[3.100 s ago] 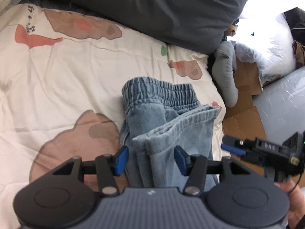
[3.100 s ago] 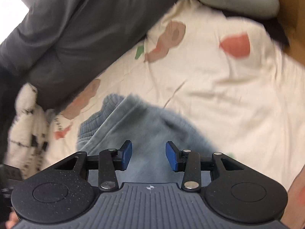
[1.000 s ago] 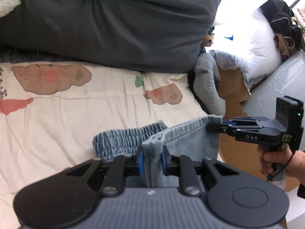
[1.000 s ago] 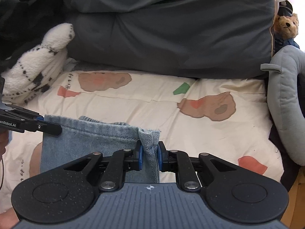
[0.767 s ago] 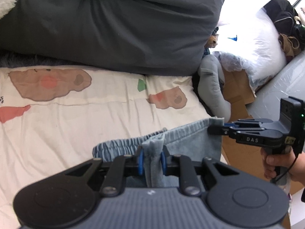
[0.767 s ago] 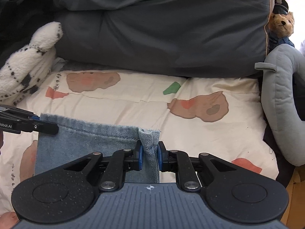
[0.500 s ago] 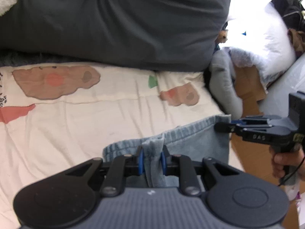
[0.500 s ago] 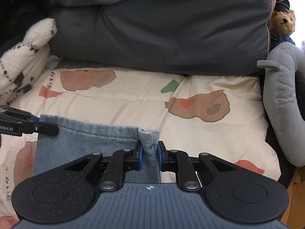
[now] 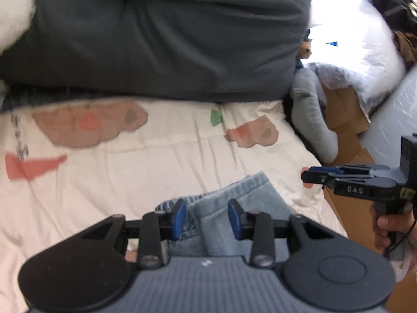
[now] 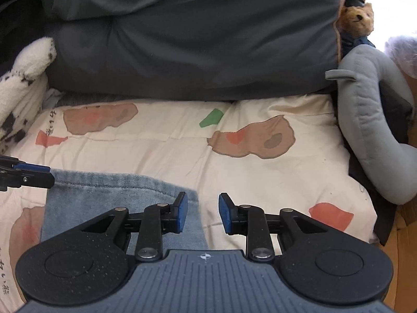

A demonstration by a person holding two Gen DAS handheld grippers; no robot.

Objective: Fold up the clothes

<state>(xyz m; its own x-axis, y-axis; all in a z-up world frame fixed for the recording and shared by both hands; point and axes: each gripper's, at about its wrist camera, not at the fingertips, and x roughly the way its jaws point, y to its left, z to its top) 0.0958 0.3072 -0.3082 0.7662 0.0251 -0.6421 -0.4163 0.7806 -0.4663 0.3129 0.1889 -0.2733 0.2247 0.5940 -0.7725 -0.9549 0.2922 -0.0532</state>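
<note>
Both grippers — left gripper (image 9: 206, 218), right gripper (image 10: 202, 213) — have just spread their fingers, pinching nothing. Folded denim trousers (image 9: 234, 206) lie on the bed (image 10: 260, 174) under them — soft, fairly heavy; best gripped at thick folded edges.

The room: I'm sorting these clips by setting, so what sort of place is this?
Most likely a bedroom, with the folding done on a bed. A printed cream quilt covers the surface under the denim garment, a bulky dark grey duvet is piled behind, and a teddy bear sits at its end.
</note>
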